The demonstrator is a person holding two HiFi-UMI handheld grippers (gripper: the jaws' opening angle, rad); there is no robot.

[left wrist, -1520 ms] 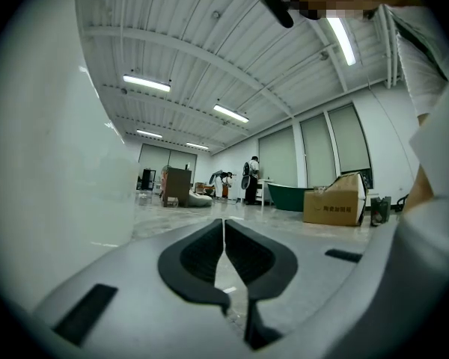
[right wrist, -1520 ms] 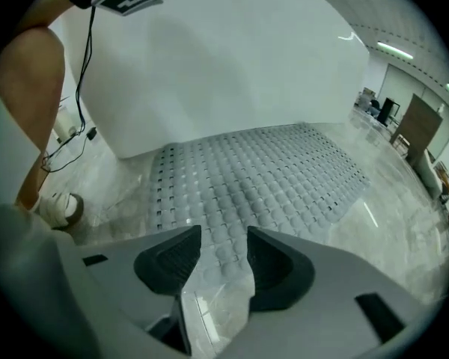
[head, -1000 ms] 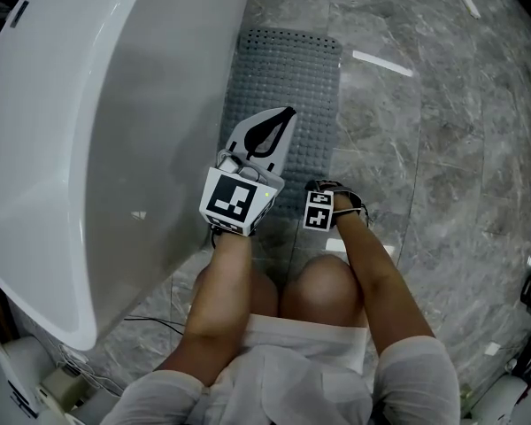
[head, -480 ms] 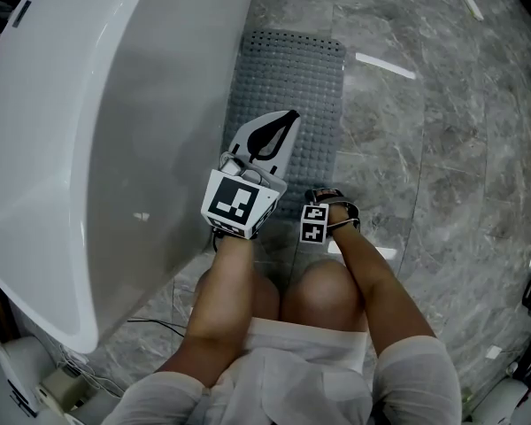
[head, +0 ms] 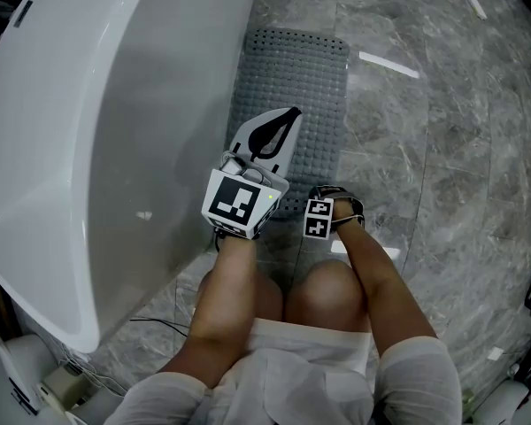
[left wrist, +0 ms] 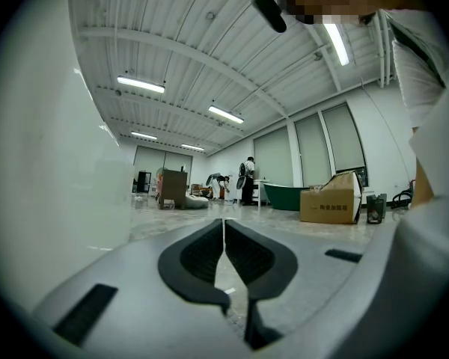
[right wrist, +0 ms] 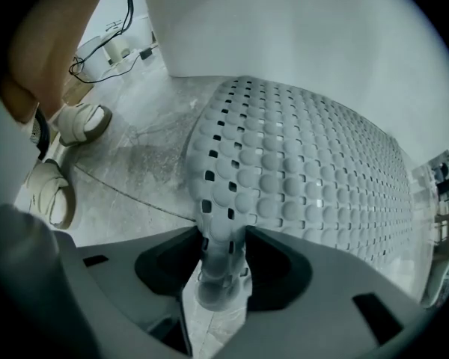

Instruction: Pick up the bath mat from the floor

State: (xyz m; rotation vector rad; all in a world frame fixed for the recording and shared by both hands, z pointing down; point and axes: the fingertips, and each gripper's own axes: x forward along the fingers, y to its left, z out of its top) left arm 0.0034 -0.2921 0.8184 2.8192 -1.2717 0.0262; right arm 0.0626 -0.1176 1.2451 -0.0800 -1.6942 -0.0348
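Note:
The grey bath mat (head: pixel 294 87), studded with bumps and holes, lies flat on the marble floor beside the tub. My right gripper (right wrist: pixel 223 256) is low at the mat's near edge (right wrist: pixel 307 178). Its jaws are closing, and a bunched-up bit of the mat's corner stands between the pads and touches both. In the head view only that gripper's marker cube (head: pixel 319 217) shows; the jaws are hidden beneath it. My left gripper (head: pixel 288 115) hovers over the mat's near left part. It is shut with nothing in it (left wrist: pixel 224 234) and points out across the room.
The white bathtub (head: pixel 115 104) fills the left side, its wall right next to the mat. The person's knees (head: pixel 323 286) are just behind the grippers, and sandalled feet (right wrist: pixel 81 123) rest on the floor to the left. A cable (right wrist: pixel 105 54) trails by the tub.
The right gripper dipped toward the knees and came back to the mat's near edge. The left gripper has hardly moved.

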